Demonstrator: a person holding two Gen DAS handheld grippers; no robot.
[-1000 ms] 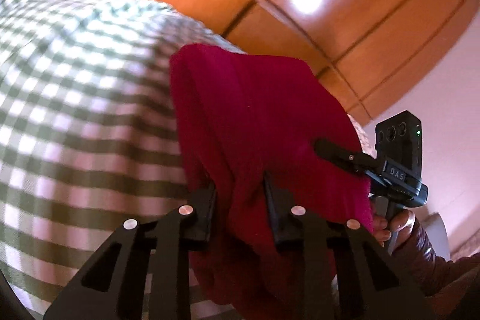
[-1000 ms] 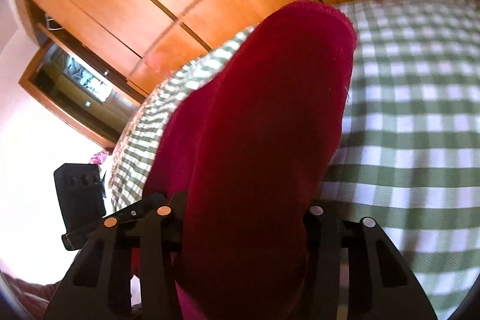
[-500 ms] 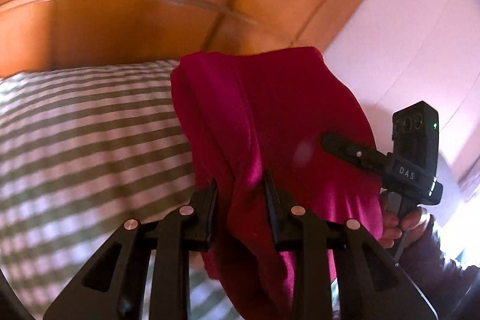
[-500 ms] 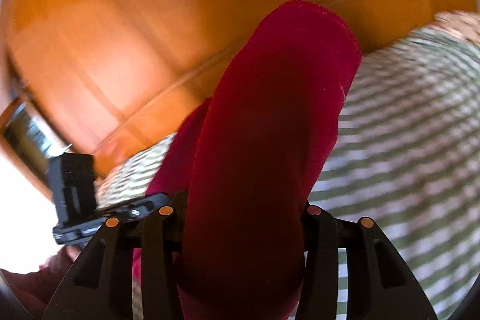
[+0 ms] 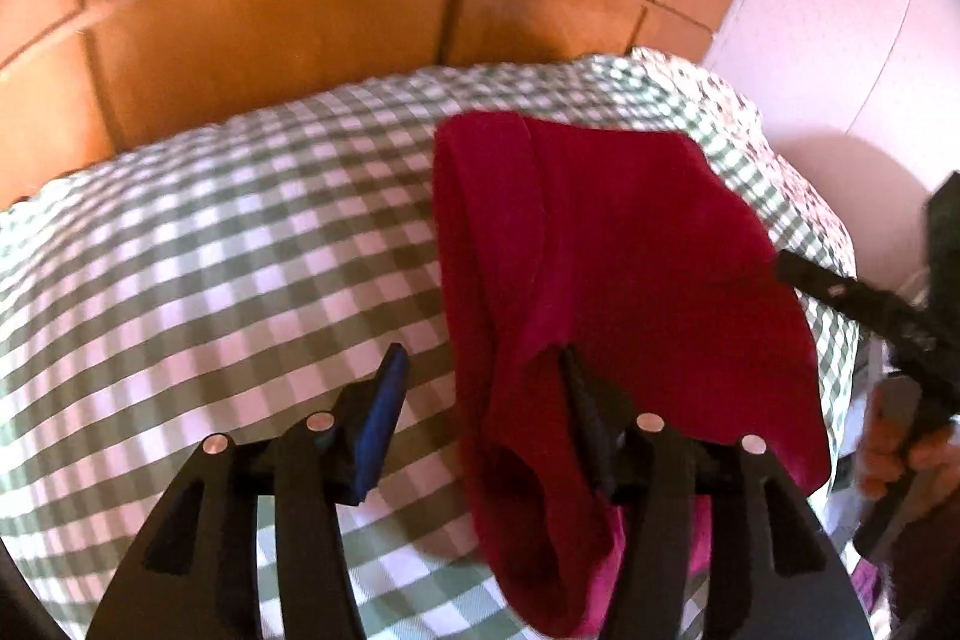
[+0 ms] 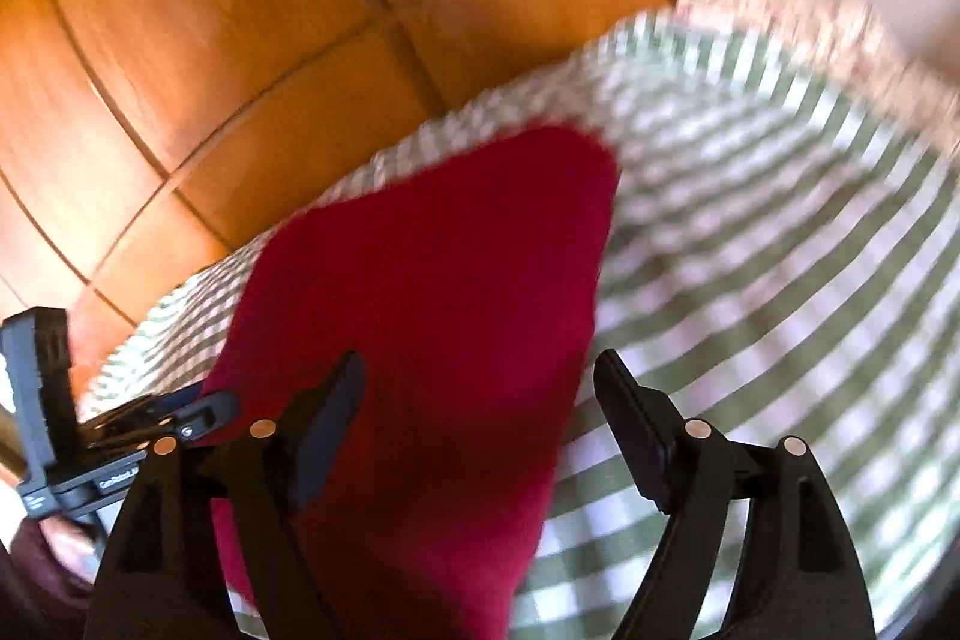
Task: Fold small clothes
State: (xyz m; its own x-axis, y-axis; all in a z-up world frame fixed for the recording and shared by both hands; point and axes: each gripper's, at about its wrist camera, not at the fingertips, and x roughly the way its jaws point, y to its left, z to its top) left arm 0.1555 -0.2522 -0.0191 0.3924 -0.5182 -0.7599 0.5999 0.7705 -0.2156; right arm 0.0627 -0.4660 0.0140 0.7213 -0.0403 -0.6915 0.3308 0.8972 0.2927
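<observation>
A dark red garment [image 5: 630, 280] lies bunched and folded over on the green-and-white checked bed cover [image 5: 210, 280]. My left gripper [image 5: 480, 388] has its jaws opening: the cloth hangs against the right finger, and the blue-padded left finger [image 5: 384, 400] stands apart from it. In the right wrist view the same red garment [image 6: 432, 310] runs between the jaws of my right gripper [image 6: 480, 388], which are also opening. Its left finger [image 6: 336, 400] lies over the cloth and its right finger is just off the cloth's edge. The garment's near end is hidden below both grippers.
An orange wooden panelled wall [image 5: 270, 40] rises right behind the bed. A white wall [image 5: 840, 10] stands at the right, past a flowered fabric edge [image 5: 798, 196]. A hand [image 5: 900, 448] holds the right gripper's handle. The checked cover [image 6: 780, 280] stretches away to the right.
Both grippers were shut on the red garment and now stand spread, with the cloth loose between the fingers. Both views have swung across the bed, and the garment has sunk onto the cover.
</observation>
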